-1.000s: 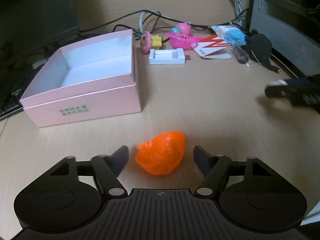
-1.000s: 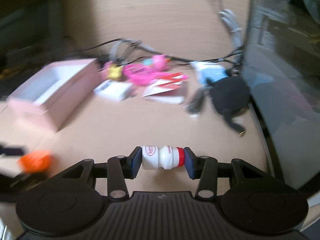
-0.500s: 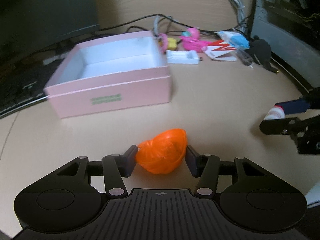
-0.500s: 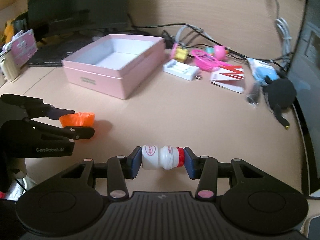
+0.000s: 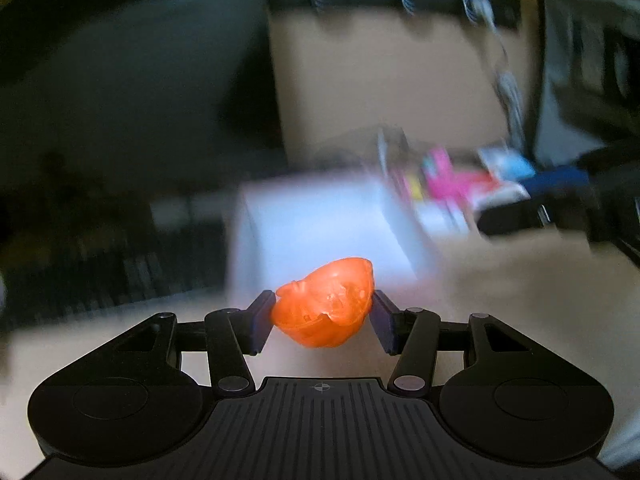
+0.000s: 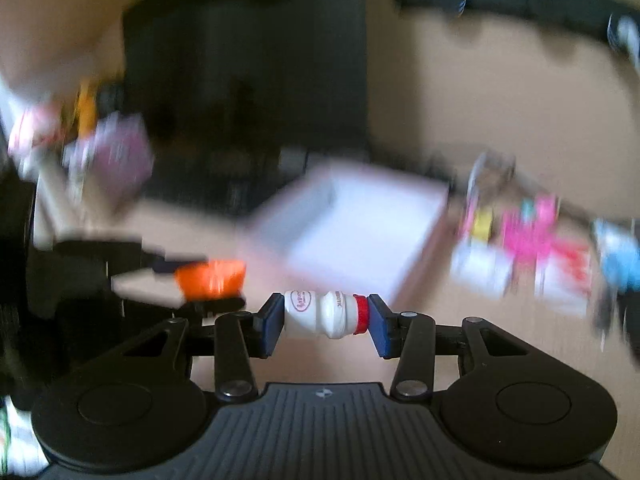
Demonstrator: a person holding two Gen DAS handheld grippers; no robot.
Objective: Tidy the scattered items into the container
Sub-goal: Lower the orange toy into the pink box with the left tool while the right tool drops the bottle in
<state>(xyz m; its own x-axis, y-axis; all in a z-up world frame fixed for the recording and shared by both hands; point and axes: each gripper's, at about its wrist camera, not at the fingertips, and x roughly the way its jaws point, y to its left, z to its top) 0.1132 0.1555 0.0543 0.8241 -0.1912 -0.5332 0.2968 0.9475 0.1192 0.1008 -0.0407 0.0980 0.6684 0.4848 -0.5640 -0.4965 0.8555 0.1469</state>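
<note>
Desk (image 5: 500, 272) bg blurred | box (image 6: 360, 236) smeared | L claw (image 5: 323, 316) grips orange toy (image 5: 326, 308)

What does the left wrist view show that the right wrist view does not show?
Only the left wrist view: the left gripper from behind, shut on the orange toy.
Only the right wrist view: the right gripper shut on the small white bottle with a red cap.
Both: the blurred pink box, open, and pink clutter beyond it.

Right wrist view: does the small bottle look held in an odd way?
Yes. The small bottle lies sideways in the right gripper, pinched end to end, base on one pad, red cap on the other. Nothing spilled; the background is blurred.
</note>
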